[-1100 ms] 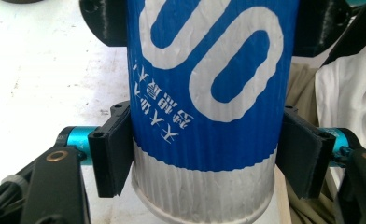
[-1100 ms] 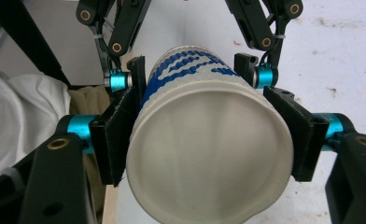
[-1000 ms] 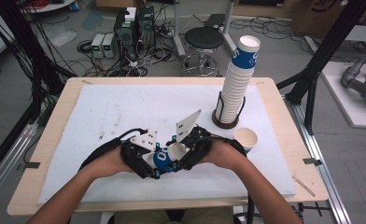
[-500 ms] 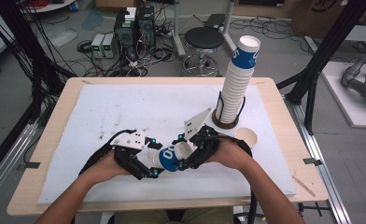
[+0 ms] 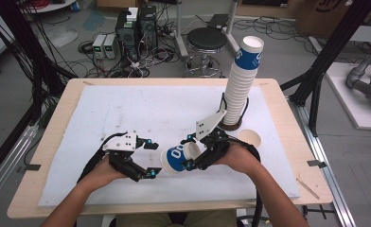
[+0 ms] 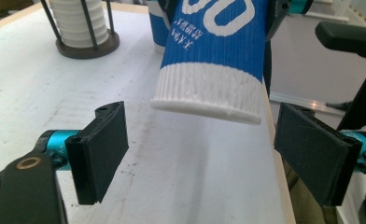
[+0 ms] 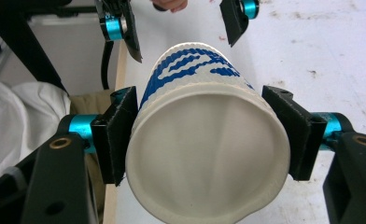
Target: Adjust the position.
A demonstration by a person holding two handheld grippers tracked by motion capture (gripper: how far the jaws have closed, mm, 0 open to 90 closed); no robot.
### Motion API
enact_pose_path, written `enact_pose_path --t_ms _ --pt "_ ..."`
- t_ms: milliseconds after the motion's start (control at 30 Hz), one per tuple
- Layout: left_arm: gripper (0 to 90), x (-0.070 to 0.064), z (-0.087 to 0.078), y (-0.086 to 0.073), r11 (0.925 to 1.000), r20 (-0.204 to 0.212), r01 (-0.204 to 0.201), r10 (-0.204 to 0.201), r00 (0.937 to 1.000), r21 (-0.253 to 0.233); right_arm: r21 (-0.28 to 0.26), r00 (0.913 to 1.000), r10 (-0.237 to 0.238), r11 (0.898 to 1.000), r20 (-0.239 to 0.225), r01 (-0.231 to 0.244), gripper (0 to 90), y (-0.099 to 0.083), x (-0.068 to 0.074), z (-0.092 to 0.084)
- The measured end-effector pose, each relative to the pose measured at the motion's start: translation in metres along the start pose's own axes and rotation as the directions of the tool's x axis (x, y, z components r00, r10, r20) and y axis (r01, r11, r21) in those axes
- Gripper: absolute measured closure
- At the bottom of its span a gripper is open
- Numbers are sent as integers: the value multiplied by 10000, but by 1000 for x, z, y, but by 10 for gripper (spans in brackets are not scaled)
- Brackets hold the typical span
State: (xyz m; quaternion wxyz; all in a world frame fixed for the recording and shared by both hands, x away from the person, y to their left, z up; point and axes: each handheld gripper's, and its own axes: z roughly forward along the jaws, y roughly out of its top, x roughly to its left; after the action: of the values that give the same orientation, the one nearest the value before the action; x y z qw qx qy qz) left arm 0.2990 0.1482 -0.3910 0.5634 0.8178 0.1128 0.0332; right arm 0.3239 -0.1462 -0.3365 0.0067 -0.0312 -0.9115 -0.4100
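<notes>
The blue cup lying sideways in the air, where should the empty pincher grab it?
Probably the white ribbed base of the blue cup, with one pad on each side. That end points at the open left gripper, and its jaws stand wider than the base. The right gripper already squeezes the rim end.

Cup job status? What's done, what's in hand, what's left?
Done: one cup stands upright beside the stack in its holder. In hand: the right gripper clamps a blue-and-white cup lying level; the left gripper has just opened, its jaws clear of the cup's base. Left: probably setting this cup down; many remain stacked.
</notes>
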Motion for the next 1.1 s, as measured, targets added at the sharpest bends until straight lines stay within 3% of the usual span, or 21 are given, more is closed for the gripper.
enact_pose_path --t_ms 200,533,900,1100 --pt "174 2 -3 -7 9972 -253 252 -271 9993 -709 -681 9996 231 9974 183 -218 308 -10 0 -5" --pt "170 -1 -1 -13 9875 -100 469 -490 9988 -1503 -1717 9974 666 9833 260 -611 308 -24 0 -6" --pt "163 -2 6 -15 9825 114 560 -548 9984 -1778 -2665 9943 1070 9584 15 -1028 308 -34 1 -4" --pt "163 -2 11 -16 9810 130 582 -568 9983 -1853 -2779 9943 1062 9549 -97 -1047 308 -35 0 -3"
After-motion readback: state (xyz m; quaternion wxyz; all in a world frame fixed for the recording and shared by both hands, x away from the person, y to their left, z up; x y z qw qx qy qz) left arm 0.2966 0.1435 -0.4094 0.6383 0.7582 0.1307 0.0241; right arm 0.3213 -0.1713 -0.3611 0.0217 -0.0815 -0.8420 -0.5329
